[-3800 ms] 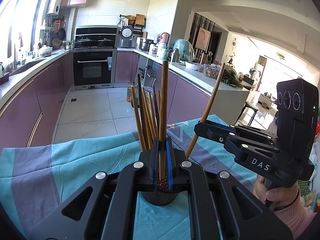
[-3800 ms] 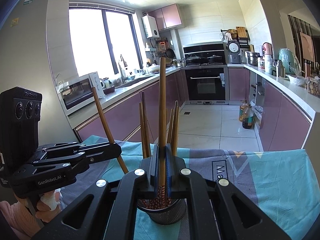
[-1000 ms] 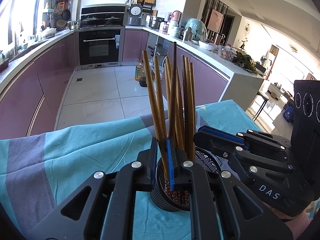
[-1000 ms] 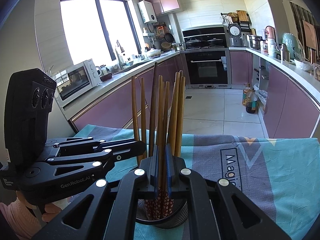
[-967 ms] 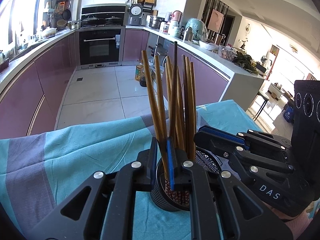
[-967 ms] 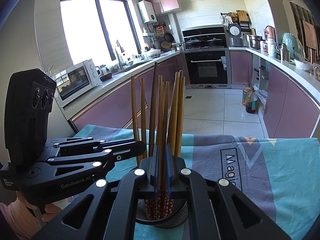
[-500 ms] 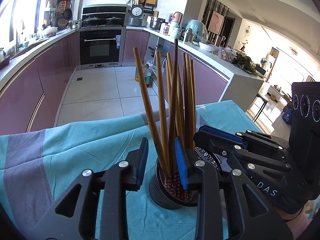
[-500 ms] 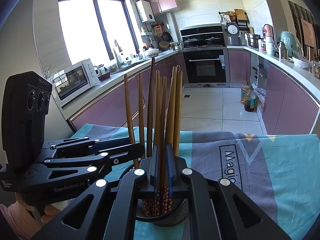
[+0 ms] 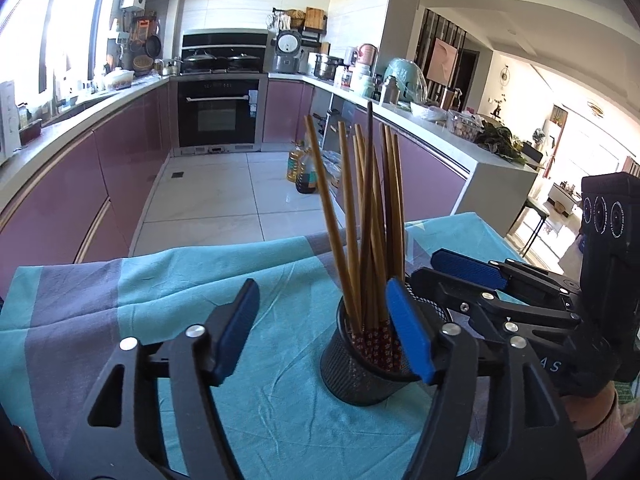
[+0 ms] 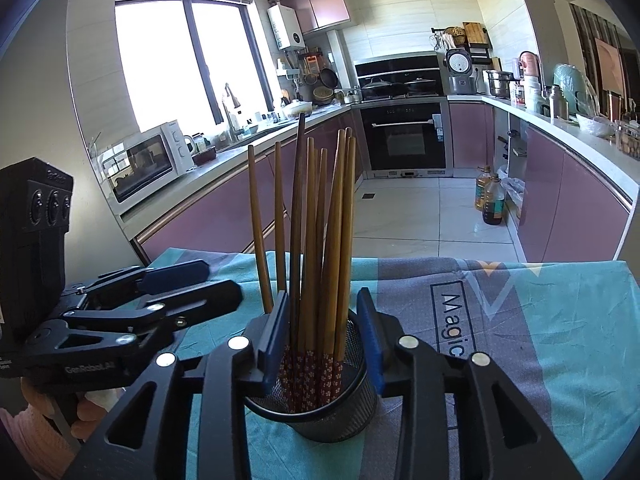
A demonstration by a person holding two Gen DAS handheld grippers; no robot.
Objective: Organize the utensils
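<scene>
Left wrist view: the left tool (image 9: 322, 322) is opening, its blue pads clear of the chopsticks (image 9: 366, 216) standing in a black mesh cup (image 9: 352, 376) on the teal-clothed surface (image 9: 160, 280).

Right wrist view: the right tool (image 10: 323, 334) is opening too — pads flank the bundle, gripping nothing.

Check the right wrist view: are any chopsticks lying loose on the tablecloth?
No. All the chopsticks stand upright in the black mesh holder; the teal tablecloth around it shows none.
</scene>
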